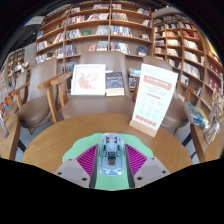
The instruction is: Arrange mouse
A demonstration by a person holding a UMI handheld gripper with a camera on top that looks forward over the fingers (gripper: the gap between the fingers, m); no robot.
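Mouse held between the jaws, low over the round tabletop

The gripper (111,160) points out across a round wooden tabletop (60,140), and the mouse (110,152) sits right between its 2 pink pads (88,158), not ahead of them or off to a side. It looks like a pale, whitish body lying with its long axis along the fingers, pointing away toward the far rim. The jaws are drawn in on it, both pads seeming to press its flanks, so I judge it pinched rather than merely straddled. A green mat (112,140) lies directly under and just beyond it. Farther off stand a white sign (153,98), chairs and bookshelves (100,30). Since there is only 1 gripper, placement turns on lowering the mouse straight onto the mat.
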